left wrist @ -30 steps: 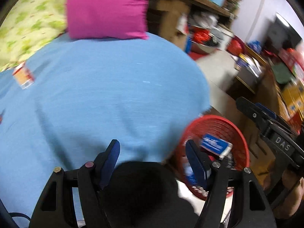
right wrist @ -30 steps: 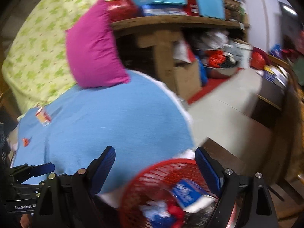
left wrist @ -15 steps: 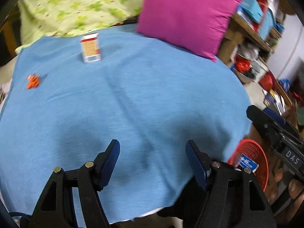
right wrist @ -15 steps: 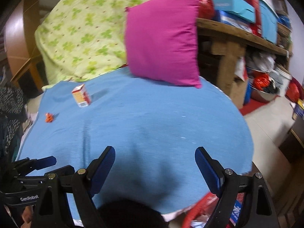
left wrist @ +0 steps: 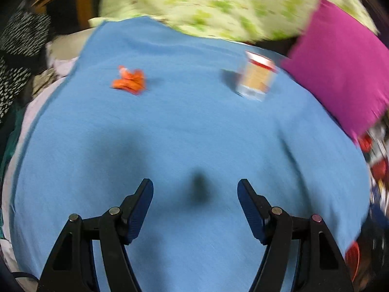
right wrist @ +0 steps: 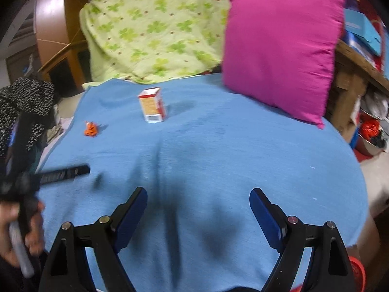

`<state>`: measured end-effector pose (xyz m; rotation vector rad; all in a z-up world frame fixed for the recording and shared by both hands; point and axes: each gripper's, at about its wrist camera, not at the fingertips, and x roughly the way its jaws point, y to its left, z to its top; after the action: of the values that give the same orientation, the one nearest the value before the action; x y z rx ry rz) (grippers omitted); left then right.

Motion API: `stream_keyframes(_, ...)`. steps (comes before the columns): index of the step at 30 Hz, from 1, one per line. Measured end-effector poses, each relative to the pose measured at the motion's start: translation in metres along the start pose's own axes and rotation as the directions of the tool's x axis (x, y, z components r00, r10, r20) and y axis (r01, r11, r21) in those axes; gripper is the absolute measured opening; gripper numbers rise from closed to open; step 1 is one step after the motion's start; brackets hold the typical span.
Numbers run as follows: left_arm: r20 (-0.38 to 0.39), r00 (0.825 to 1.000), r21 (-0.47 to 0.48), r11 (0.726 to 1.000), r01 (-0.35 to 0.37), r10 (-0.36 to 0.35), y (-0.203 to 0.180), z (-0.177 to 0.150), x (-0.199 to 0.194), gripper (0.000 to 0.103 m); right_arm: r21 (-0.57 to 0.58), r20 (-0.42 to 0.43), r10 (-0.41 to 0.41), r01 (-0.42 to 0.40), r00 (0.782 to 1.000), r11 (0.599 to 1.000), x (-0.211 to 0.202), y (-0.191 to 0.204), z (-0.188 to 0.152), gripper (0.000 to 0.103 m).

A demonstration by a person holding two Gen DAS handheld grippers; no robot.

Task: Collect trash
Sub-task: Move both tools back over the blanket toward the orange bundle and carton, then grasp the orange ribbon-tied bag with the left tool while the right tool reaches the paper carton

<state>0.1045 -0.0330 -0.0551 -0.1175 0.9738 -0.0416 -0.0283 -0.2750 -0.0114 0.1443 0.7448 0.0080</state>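
A small red, white and orange carton [left wrist: 256,77] stands on the blue sheet [left wrist: 194,131] at the far side; it also shows in the right wrist view [right wrist: 152,108]. A crumpled orange scrap [left wrist: 129,82] lies to its left, also in the right wrist view [right wrist: 90,129]. My left gripper [left wrist: 195,189] is open and empty above the near part of the sheet. My right gripper [right wrist: 198,199] is open and empty too. The left gripper also shows blurred in the right wrist view [right wrist: 63,171] at the left. A sliver of the red basket [right wrist: 357,271] shows at the bottom right.
A magenta pillow [right wrist: 279,53] leans at the back right of the bed. A green patterned quilt [right wrist: 150,29] is heaped behind the sheet. A wooden shelf with boxes [right wrist: 359,51] stands to the right. Dark spotted cloth [right wrist: 22,104] hangs at the left.
Both grippers have swung away from the red basket on the floor and turned left over the bed. The carton and orange scrap now lie ahead of them.
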Motion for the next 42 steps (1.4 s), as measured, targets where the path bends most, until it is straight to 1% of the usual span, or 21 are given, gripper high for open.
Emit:
stream_keyframes(3,0.002,0.998,-0.083,0.995,-0.059,0.059,0.030,0.041,0.026,0.072,-0.016,0.002,0.035,-0.035,0.999,0.999,0.011,0.013,0.005,0.088)
stream_keyframes(4,0.005,0.998,-0.100,0.993,-0.069,0.070,0.037,0.049,0.032,0.072,-0.029,0.005,0.049,-0.049,0.999,0.998,0.015,0.020,0.007,0.088)
stream_keyframes(6,0.009,0.995,-0.143,0.985,-0.097,0.099,0.051,0.074,0.050,0.072,-0.044,0.009,0.068,-0.068,0.998,0.997,0.021,0.027,0.007,0.088)
stream_keyframes(9,-0.007,0.993,-0.191,0.975,-0.117,0.118,0.068,0.108,0.078,0.072,-0.039,0.002,0.095,-0.095,0.995,0.995,0.030,0.034,0.007,0.088)
stream_keyframes(11,-0.017,0.992,-0.215,0.968,-0.126,0.125,0.075,0.127,0.097,0.072,-0.026,-0.008,0.119,-0.119,0.993,0.993,0.036,0.036,0.006,0.088)
stream_keyframes(14,-0.037,0.987,-0.241,0.957,-0.163,0.159,0.083,0.139,0.116,0.072,-0.015,-0.025,0.146,-0.147,0.989,0.989,0.044,0.039,0.004,0.088)
stream_keyframes(15,-0.039,0.984,-0.248,0.952,-0.179,0.174,0.086,0.143,0.123,0.069,-0.012,-0.027,0.151,-0.152,0.988,0.988,0.046,0.040,0.004,0.088)
stream_keyframes(16,-0.051,0.982,-0.249,0.950,-0.190,0.183,0.089,0.145,0.129,0.055,-0.012,-0.029,0.156,-0.156,0.987,0.988,0.048,0.040,0.004,0.088)
stream_keyframes(17,-0.064,0.980,-0.247,0.949,-0.198,0.187,0.092,0.145,0.133,0.035,-0.016,-0.031,0.158,-0.158,0.987,0.987,0.050,0.041,0.004,0.088)
stream_keyframes(18,-0.075,0.980,-0.241,0.950,-0.200,0.187,0.095,0.146,0.137,0.028,-0.020,-0.032,0.156,-0.157,0.987,0.987,0.054,0.040,0.007,0.088)
stream_keyframes(19,-0.063,0.980,-0.231,0.952,-0.199,0.190,0.096,0.145,0.136,0.027,-0.021,-0.034,0.154,-0.155,0.987,0.988,0.059,0.040,0.010,0.088)
stream_keyframes(22,-0.034,0.978,-0.198,0.957,-0.211,0.208,0.095,0.140,0.128,0.027,-0.027,-0.030,0.144,-0.145,0.989,0.989,0.070,0.039,0.022,0.088)
stream_keyframes(26,0.018,0.976,-0.156,0.965,-0.212,0.217,0.087,0.115,0.102,0.027,-0.041,-0.011,0.132,-0.133,0.991,0.990,0.093,0.043,0.044,0.088)
stream_keyframes(30,0.035,0.983,-0.132,0.975,-0.177,0.183,0.074,0.074,0.079,0.027,-0.025,-0.024,0.137,-0.137,0.990,0.990,0.126,0.052,0.064,0.088)
stream_keyframes(32,0.039,0.985,-0.107,0.981,-0.163,0.168,0.067,0.063,0.075,0.027,-0.026,-0.034,0.145,-0.146,0.989,0.989,0.142,0.059,0.073,0.088)
stream_keyframes(34,0.046,0.986,-0.084,0.984,-0.157,0.161,0.061,0.060,0.073,0.027,-0.038,-0.035,0.138,-0.139,0.990,0.990,0.158,0.069,0.086,0.088)
stream_keyframes(36,0.062,0.989,-0.075,0.988,-0.133,0.138,0.057,0.063,0.070,0.027,-0.039,-0.033,0.131,-0.133,0.991,0.990,0.174,0.075,0.101,0.088)
stream_keyframes(38,0.082,0.986,-0.061,0.989,-0.137,0.142,0.053,0.063,0.068,0.027,-0.045,-0.026,0.100,-0.101,0.995,0.994,0.189,0.080,0.116,0.088)
stream_keyframes(40,0.094,0.983,-0.044,0.987,-0.153,0.156,0.052,0.063,0.067,0.027,-0.038,-0.031,0.091,-0.092,0.995,0.995,0.204,0.086,0.128,0.088)
stream_keyframes(42,0.097,0.983,-0.051,0.987,-0.153,0.157,0.055,0.065,0.066,0.027,-0.039,-0.039,0.083,-0.085,0.996,0.996,0.219,0.092,0.137,0.088)
